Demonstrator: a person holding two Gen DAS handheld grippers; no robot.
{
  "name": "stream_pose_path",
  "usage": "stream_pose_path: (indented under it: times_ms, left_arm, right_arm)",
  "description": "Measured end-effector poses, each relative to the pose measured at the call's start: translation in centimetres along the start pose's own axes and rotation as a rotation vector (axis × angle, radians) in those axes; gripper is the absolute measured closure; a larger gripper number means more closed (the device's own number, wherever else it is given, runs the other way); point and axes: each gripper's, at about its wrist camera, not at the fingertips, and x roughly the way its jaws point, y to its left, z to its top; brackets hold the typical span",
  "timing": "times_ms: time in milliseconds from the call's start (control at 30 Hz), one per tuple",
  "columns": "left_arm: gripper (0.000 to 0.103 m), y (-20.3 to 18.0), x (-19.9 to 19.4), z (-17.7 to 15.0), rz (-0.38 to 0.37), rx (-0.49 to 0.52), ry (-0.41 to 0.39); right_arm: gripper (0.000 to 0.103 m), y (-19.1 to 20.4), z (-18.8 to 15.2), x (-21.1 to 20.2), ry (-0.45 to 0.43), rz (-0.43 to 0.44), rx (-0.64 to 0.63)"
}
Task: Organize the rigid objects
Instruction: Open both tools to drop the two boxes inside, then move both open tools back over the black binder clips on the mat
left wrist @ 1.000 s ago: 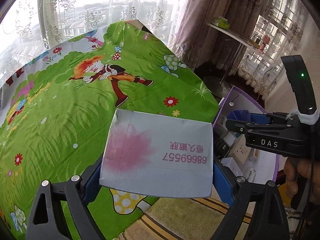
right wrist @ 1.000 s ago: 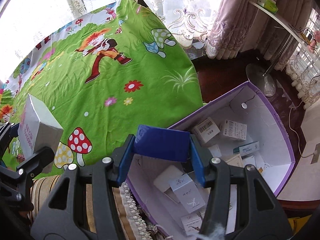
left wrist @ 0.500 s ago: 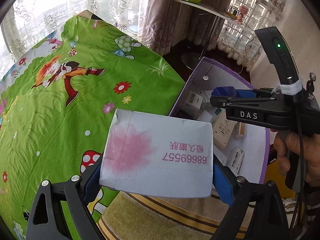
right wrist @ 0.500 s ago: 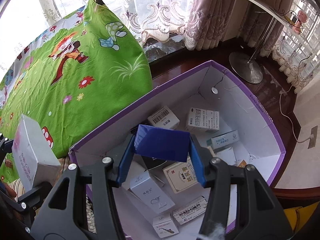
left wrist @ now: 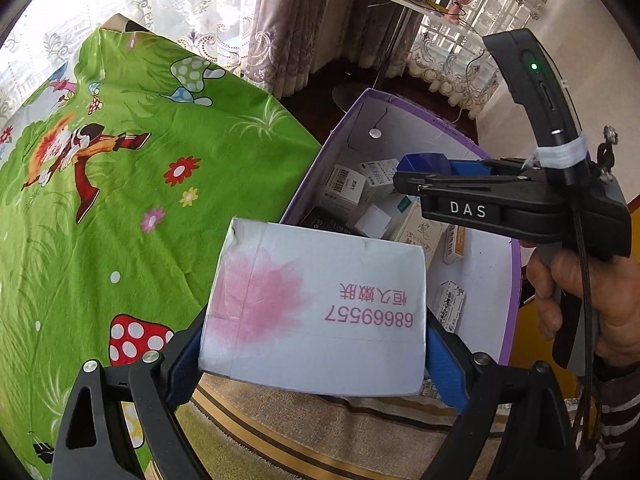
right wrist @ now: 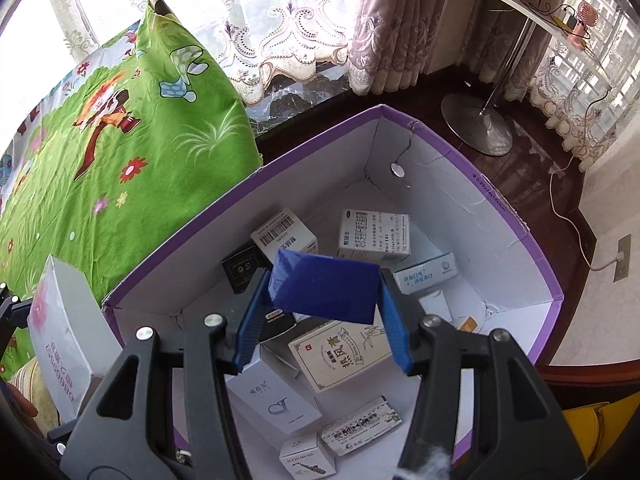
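Mid-sort: the right hand-held gripper (right wrist: 324,312) pinches a blue box (right wrist: 323,287) directly above the purple-rimmed bin (right wrist: 516,220), where roughly a dozen small cartons already lie. The left hand-held gripper (left wrist: 312,344), jaws wide, clamps a white pink-printed box (left wrist: 316,308) just short of the bin's near rim. Both await dropping.

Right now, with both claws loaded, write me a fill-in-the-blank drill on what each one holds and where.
1. The left claw is shut on a white box printed with a ____ flower.
2. The right claw grips a small ____ box.
3. The small box hangs above the open bin with the ____ rim.
4. Beside the bin lies a cartoon sheet, mostly ____.

Missing words: pink; blue; purple; green
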Motion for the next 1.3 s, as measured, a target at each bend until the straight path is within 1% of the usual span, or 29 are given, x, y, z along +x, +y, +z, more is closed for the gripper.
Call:
stream_pose_path:
  times_ms: [200, 367, 433, 567, 700, 867, 933, 1067, 1233, 1300]
  left_arm:
    - [0.008, -0.5, 0.4, 0.2, -0.028, 0.021, 0.010]
    - [0.006, -0.6, 0.3, 0.2, -0.050, 0.018, 0.006]
    - [0.006, -0.5, 0.2, 0.2, -0.049, 0.012, 0.002]
    - [0.006, 0.0, -0.2, 0.2, -0.047, -0.013, -0.016]
    - [0.006, 0.8, -1.3, -0.3, -0.036, -0.048, -0.051]
    - [0.006, 3.5, -3.7, -1.6, 0.010, -0.136, -0.103]
    - [0.006, 4.9, -4.9, -2.3, 0.015, -0.186, -0.129]
    - [0.007, 8.0, -7.2, -4.6, 0.042, -0.283, -0.175]
    - [0.008, 10.9, -9.7, -8.1, 0.100, -0.355, -0.222]
    - [0.010, 11.9, -10.5, -9.8, 0.135, -0.374, -0.232]
  right_arm:
    - [0.046, -0.5, -0.1, 0.3, 0.005, -0.005, 0.009]
    - [0.044, -0.4, -0.1, 0.5, 0.010, -0.004, 0.008]
    - [0.040, -0.3, -0.2, 0.5, 0.009, -0.001, 0.008]
    - [0.037, -0.1, -0.2, 0.2, 0.008, 0.002, 0.009]
    - [0.033, 0.8, -0.3, -0.3, -0.003, 0.022, -0.003]
    - [0.033, 3.2, -0.2, -1.2, -0.014, 0.053, -0.051]
    - [0.032, 4.5, -0.1, -1.6, -0.021, 0.072, -0.073]
    - [0.032, 7.4, -0.1, -2.6, -0.036, 0.111, -0.133]
    - [0.032, 11.4, -0.2, -3.8, -0.049, 0.154, -0.205]
    - [0.032, 12.9, -0.3, -4.2, -0.053, 0.171, -0.236]
